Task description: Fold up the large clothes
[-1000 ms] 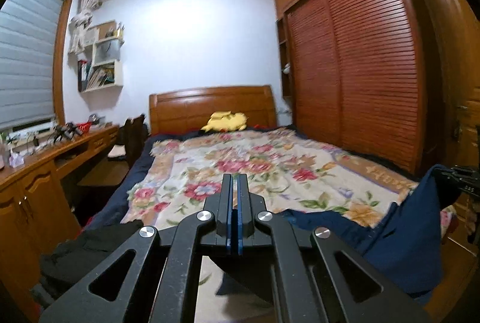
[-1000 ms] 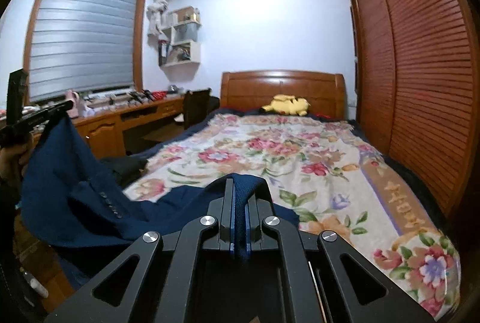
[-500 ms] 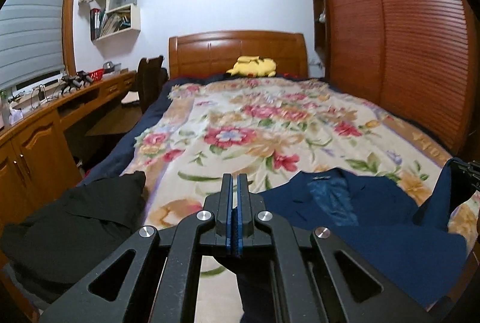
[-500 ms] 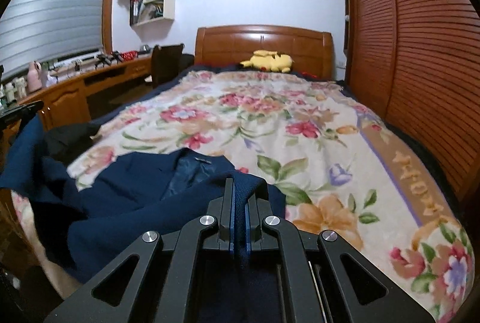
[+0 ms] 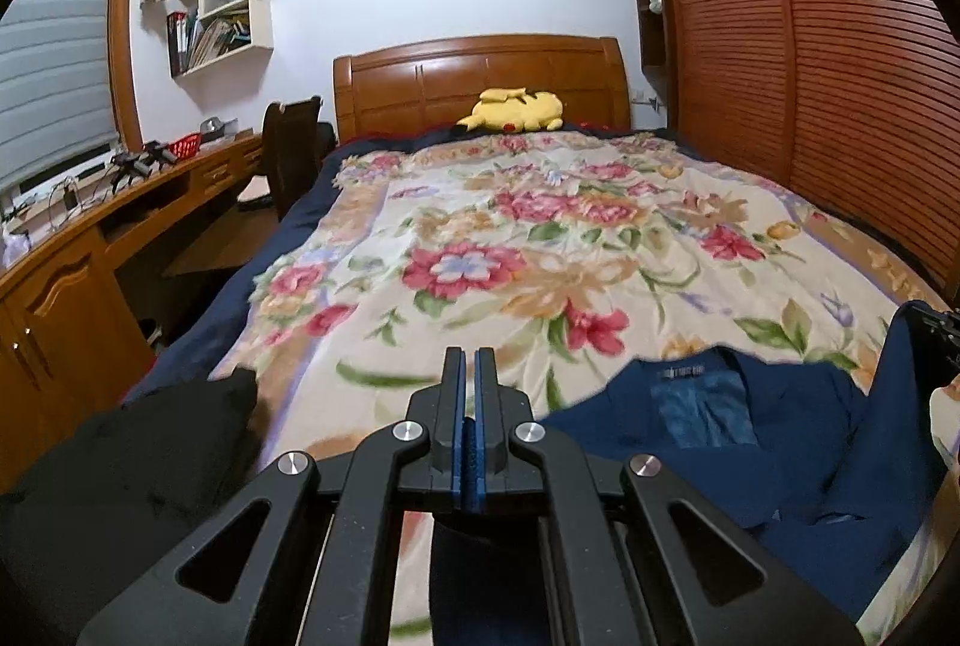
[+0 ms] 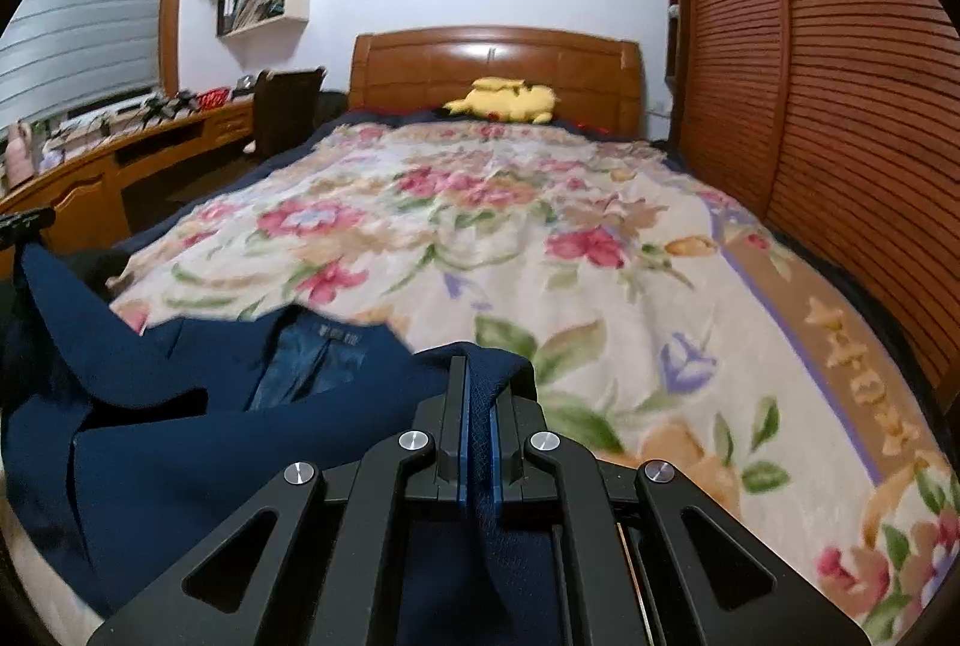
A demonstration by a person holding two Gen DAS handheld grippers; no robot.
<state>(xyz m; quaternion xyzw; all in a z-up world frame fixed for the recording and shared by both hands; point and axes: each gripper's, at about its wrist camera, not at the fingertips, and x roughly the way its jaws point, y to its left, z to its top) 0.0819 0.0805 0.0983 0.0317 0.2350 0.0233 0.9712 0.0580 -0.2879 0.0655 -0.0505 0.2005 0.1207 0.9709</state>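
Observation:
A navy blue suit jacket [image 5: 750, 442] lies partly spread at the foot of the bed, collar and lining facing up; it also shows in the right wrist view [image 6: 198, 436]. My left gripper [image 5: 471, 382] is shut on an edge of the jacket, with navy cloth hanging under the jaws. My right gripper [image 6: 477, 388] is shut on a fold of the jacket's cloth, which bunches over the fingertips. Each gripper shows at the edge of the other's view, holding cloth.
The bed has a floral blanket [image 5: 540, 238], a wooden headboard [image 5: 480, 75] and a yellow plush toy [image 5: 516, 108]. A dark garment [image 5: 120, 478] lies at the bed's left corner. A wooden desk [image 5: 90, 238] stands left, a slatted wardrobe [image 5: 810, 45] right.
Both grippers have come down and forward toward the bed with the jacket. The jacket went from hanging in the air to lying on the blanket.

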